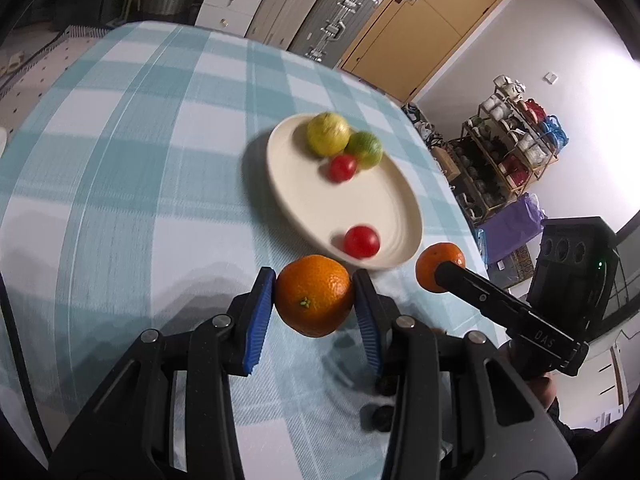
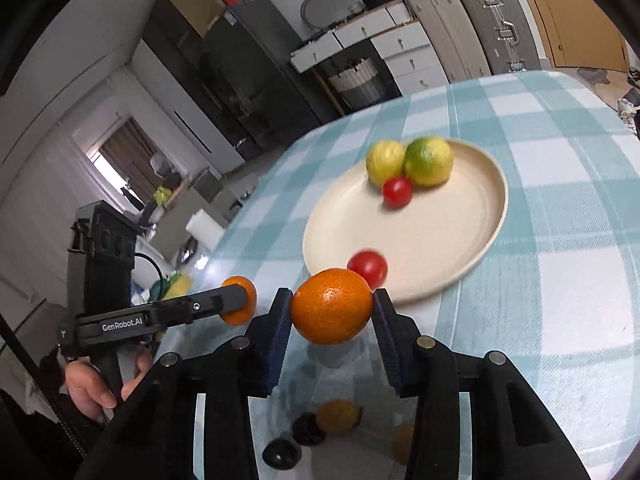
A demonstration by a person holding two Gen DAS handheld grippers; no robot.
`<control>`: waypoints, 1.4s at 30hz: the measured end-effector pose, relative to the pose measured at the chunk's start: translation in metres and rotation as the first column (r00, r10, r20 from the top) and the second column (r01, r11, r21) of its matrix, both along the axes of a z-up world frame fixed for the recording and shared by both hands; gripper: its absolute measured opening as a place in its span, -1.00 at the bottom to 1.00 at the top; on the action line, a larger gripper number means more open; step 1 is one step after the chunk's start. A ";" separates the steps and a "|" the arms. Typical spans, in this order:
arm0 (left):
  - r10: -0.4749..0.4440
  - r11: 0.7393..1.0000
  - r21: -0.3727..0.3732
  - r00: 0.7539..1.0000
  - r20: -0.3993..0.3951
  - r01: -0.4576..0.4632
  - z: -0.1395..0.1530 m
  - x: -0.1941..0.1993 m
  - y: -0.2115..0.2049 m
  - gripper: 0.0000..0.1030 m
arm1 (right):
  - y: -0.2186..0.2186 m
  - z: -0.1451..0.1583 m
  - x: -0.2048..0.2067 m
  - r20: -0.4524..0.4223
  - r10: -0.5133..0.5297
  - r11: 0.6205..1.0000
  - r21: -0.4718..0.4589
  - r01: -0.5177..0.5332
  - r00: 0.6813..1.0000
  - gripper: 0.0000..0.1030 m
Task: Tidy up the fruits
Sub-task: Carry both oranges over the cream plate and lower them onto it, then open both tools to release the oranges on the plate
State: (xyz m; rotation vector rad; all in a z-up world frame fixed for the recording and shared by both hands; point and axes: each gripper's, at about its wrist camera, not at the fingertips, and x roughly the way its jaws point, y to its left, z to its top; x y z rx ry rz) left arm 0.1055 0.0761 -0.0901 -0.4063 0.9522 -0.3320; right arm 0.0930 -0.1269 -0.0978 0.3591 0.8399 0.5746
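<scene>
Gripping glossy round orange [image 1: 313, 295], left claw [image 1: 314, 308], green stem star

Black claw [image 1: 314, 294] frames — blue ribbed pads [image 1: 259, 320], round silver screws [image 1: 220, 321], white "GenRobot.AI" lettering [image 2: 122, 325].

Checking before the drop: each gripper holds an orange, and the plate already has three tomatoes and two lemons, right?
Not quite: the plate holds two tomatoes, not three, as the right wrist view shows. The rest stands: the lemons are there, and each gripper holds an orange.
</scene>
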 end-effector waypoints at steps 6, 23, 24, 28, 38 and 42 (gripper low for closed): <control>-0.007 0.999 0.041 0.999 0.034 0.006 0.010 0.025 -0.014 -0.29 | -0.012 0.010 0.016 0.019 -0.023 1.000 0.009 0.022 1.000 -0.20; -0.033 0.998 0.050 0.999 0.007 0.033 0.002 0.107 -0.048 -0.29 | -0.025 0.002 0.075 -0.018 -0.077 0.996 -0.035 0.076 0.997 -0.20; -0.037 0.998 0.054 0.999 0.004 0.036 -0.001 0.111 -0.049 -0.29 | -0.025 0.001 0.079 -0.022 -0.078 0.996 -0.038 0.077 0.997 -0.20; -0.031 0.998 0.057 0.999 -0.017 0.032 -0.011 0.126 -0.052 -0.29 | -0.023 -0.005 0.092 -0.036 -0.076 0.996 -0.048 0.074 0.996 -0.20; 0.018 0.998 0.062 0.998 -0.057 -0.015 -0.029 0.153 -0.051 -0.28 | -0.008 -0.016 0.110 -0.051 -0.073 0.993 -0.100 0.067 0.996 -0.18; 0.015 0.998 0.059 0.998 -0.054 -0.012 -0.026 0.154 -0.050 -0.23 | -0.010 -0.009 0.103 -0.001 -0.087 0.994 -0.072 0.087 0.996 0.06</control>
